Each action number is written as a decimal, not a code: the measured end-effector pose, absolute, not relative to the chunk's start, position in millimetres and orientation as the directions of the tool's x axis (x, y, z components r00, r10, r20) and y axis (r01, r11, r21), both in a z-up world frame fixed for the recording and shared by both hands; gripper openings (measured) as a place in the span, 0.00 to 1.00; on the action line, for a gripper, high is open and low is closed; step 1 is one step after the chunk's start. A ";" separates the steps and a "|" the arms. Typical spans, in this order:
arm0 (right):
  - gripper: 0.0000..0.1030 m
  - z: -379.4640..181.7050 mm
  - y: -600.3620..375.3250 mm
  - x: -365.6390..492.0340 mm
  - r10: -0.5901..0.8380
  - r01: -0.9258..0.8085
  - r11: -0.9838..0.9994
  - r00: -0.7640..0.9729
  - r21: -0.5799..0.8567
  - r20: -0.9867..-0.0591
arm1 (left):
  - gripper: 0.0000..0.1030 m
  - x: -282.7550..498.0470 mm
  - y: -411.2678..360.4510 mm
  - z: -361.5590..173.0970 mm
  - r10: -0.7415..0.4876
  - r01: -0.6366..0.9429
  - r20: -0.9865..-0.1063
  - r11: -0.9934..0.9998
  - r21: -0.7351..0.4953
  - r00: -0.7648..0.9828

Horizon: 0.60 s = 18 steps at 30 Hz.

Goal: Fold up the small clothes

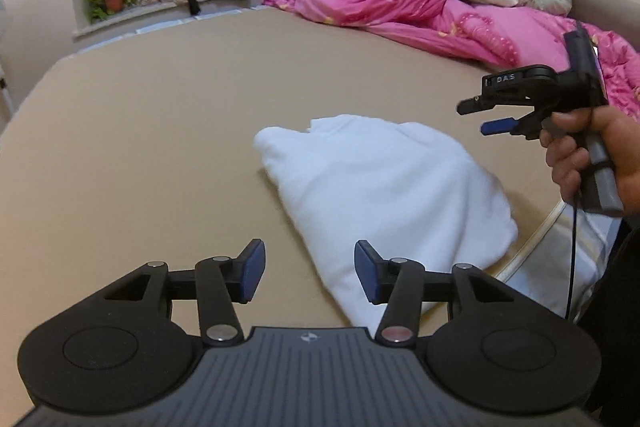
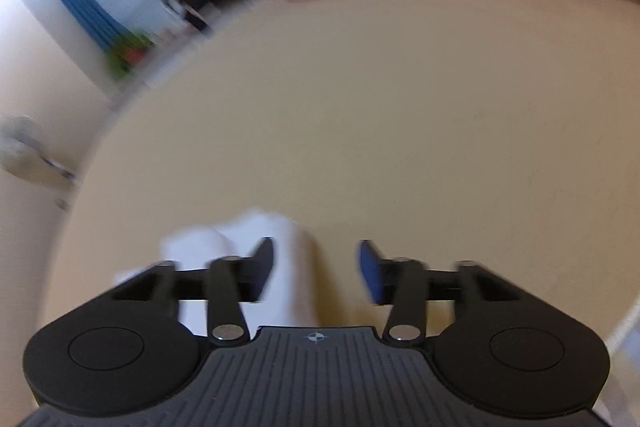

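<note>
Left gripper (image 1: 310, 269) fingers wide, empty; only its view shows whole white garment (image 1: 384, 195), right gripper (image 1: 476, 115) parted, empty.

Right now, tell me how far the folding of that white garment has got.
Done: the white garment lies on the tan bed as a folded bundle, though its edges look uneven. In hand: nothing; the left gripper and right gripper are both open and hold no cloth. Left: probably squaring up the fold. No other small clothes lie on the bed nearby.
</note>
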State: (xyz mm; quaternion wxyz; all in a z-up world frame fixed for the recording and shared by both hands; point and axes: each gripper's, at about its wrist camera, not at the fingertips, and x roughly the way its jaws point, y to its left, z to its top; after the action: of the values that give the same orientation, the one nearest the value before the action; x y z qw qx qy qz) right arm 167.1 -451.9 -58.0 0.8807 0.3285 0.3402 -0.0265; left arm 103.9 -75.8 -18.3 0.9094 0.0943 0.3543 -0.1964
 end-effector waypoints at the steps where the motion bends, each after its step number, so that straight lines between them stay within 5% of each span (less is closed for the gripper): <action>1: 0.55 -56.4 -450.0 165.7 0.212 0.229 0.788 0.771 0.572 -0.600 | 0.57 112.6 -76.2 -20.8 -0.305 0.429 -0.686 0.903 0.012 0.660; 6: 0.64 -87.9 -431.9 179.1 0.439 0.081 0.799 0.599 0.596 -0.669 | 0.80 170.4 -88.1 -44.5 -0.399 0.441 -0.714 0.886 -0.140 0.575; 9: 0.81 -108.0 -429.7 182.0 0.369 0.100 0.861 0.551 0.498 -0.749 | 0.80 207.2 -93.4 -67.9 -0.407 0.399 -0.732 0.895 -0.200 0.546; 18: 0.86 -118.3 -423.7 190.2 0.377 0.089 0.859 0.556 0.505 -0.741 | 0.80 266.8 -63.7 -128.5 -0.565 0.224 -0.693 0.821 -0.525 0.447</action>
State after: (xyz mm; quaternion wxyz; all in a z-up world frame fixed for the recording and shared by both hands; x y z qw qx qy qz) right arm 190.2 -423.7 -118.3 0.8453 0.2518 0.4635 0.0852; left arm 266.8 -63.7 -128.5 0.8310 -0.1819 0.4690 -0.2376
